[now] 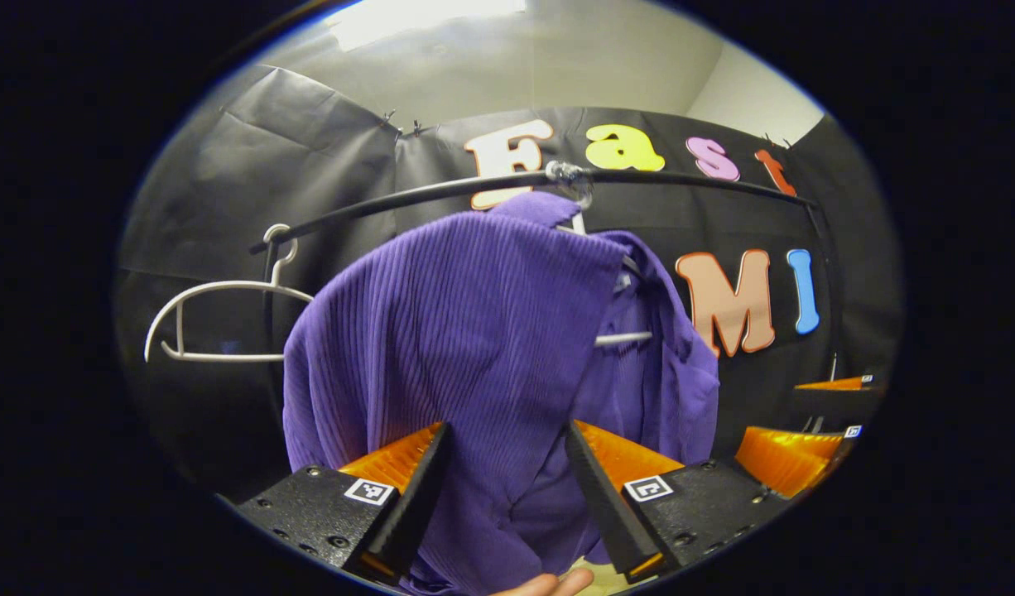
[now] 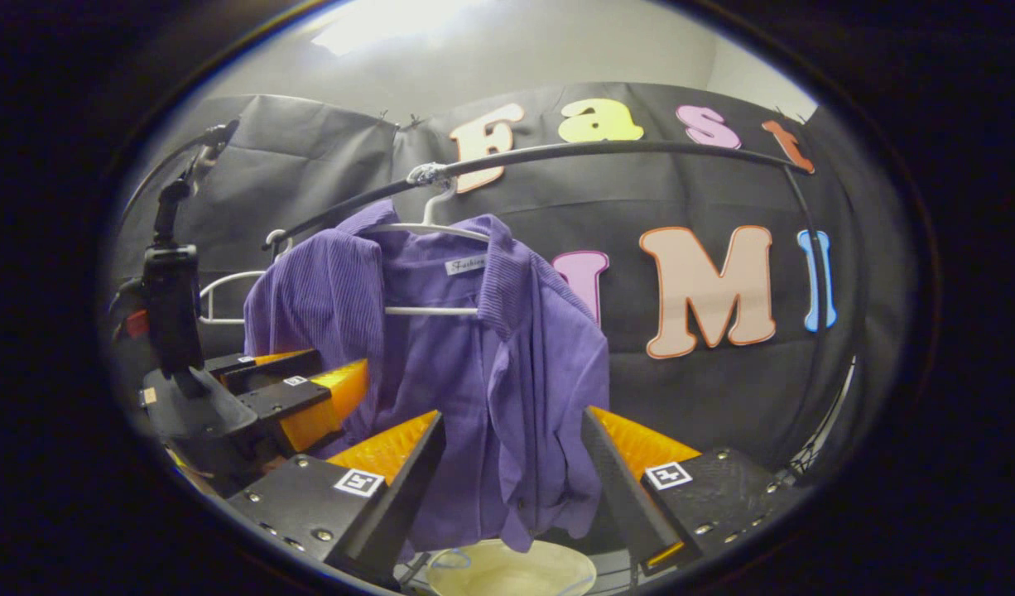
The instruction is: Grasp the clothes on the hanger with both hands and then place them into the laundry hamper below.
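Purple ribbed shirt (image 2: 441, 364), collared, hangs open on a white hanger (image 2: 429, 240) from the black rail (image 2: 607, 149), bunched and draping low. Left gripper (image 1: 507, 488) wide apart, fabric between its fingers, not pinched. Right gripper (image 2: 512, 488) wide too, around the hem. Hamper rim (image 2: 507, 571) sits below the shirt.

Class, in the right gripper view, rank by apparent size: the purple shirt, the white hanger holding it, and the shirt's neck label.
1. purple shirt
2. white hanger, partly hidden by the shirt
3. neck label
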